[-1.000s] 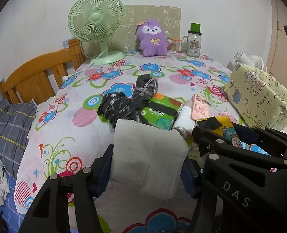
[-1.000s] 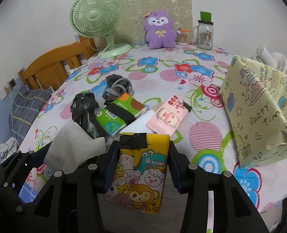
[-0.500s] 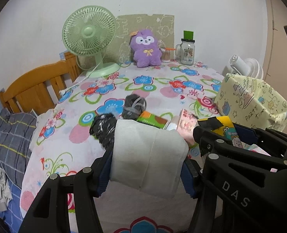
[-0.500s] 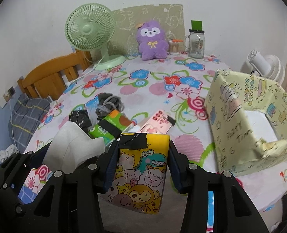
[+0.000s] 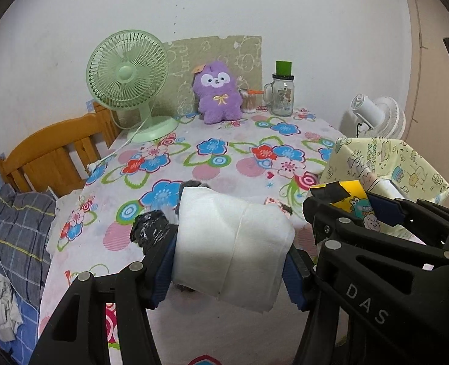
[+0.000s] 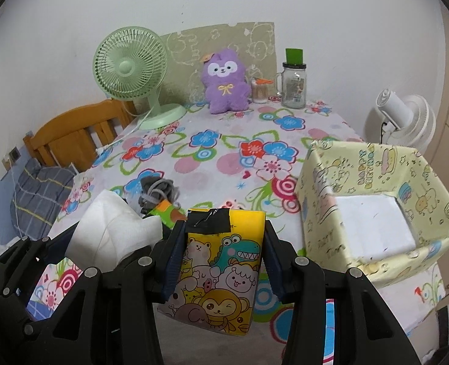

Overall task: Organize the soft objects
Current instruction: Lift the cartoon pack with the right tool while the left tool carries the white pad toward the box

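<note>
My left gripper [image 5: 229, 261] is shut on a white folded tissue pack [image 5: 230, 243], held above the near edge of the floral table [image 5: 212, 164]. My right gripper [image 6: 221, 261] is shut on a yellow cartoon-animal pack [image 6: 221, 270], held just right of the left one. The white pack also shows in the right wrist view [image 6: 112, 234]. An open yellow patterned box [image 6: 376, 213] stands on the table to the right. A black bundle [image 5: 148, 231], a grey cord bundle [image 6: 157, 191] and a green pack [image 6: 166, 213] lie on the table beyond the grippers.
A green desk fan [image 5: 130, 82], a purple plush [image 5: 218, 91], a glass jar [image 5: 282, 94] and a cotton-swab cup [image 6: 259, 89] stand at the table's far edge by the wall. A wooden headboard [image 5: 51, 155] and bedding lie left. A white fan [image 6: 401, 121] stands right.
Both grippers have risen and pulled back from the table, each keeping its pack. The items on the table now look smaller and lower, and the open box's inside has come into view.
</note>
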The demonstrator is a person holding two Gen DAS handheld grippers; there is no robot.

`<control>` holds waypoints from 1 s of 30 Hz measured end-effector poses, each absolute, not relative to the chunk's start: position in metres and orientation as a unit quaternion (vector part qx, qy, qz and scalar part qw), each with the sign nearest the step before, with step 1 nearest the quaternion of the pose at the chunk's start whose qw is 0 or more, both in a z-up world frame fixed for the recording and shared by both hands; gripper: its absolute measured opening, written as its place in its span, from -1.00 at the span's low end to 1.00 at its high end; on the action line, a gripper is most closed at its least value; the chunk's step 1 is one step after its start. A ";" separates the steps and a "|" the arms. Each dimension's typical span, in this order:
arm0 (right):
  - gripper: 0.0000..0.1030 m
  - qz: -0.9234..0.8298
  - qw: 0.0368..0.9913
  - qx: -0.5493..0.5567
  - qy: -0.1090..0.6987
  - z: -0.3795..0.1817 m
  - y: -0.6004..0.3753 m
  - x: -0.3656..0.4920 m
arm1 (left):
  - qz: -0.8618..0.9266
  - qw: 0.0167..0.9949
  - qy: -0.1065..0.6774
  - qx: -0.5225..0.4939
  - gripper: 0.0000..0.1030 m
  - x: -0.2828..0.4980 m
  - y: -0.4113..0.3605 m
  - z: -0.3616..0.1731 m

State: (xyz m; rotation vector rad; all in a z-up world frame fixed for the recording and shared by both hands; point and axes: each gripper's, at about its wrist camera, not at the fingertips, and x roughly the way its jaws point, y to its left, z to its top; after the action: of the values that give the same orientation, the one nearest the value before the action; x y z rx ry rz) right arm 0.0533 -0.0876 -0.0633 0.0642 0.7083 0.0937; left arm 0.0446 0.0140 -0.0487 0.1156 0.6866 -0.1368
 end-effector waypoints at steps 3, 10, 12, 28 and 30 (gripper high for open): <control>-0.02 0.043 0.938 0.032 0.343 -0.057 -0.092 0.054 | -0.069 0.939 0.333 0.058 0.22 0.045 0.009 -0.043; -0.02 0.034 0.942 0.033 0.332 -0.042 -0.104 0.054 | -0.076 0.941 0.324 0.064 0.22 0.049 -0.004 -0.029; -0.02 0.031 0.943 0.033 0.329 -0.037 -0.108 0.054 | -0.078 0.941 0.321 0.065 0.22 0.049 -0.007 -0.026; -0.02 0.024 0.950 0.036 0.308 -0.009 -0.156 0.054 | -0.099 0.945 0.298 0.088 0.23 0.054 -0.058 0.001; -0.02 0.021 0.951 0.032 0.307 -0.007 -0.162 0.055 | -0.103 0.945 0.298 0.088 0.23 0.056 -0.065 0.003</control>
State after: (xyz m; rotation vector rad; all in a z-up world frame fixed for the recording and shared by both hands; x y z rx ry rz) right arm 0.0552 -0.1624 -0.0068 0.0660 0.6250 0.0427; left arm 0.0563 -0.0647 0.0028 0.1792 0.6067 -0.2089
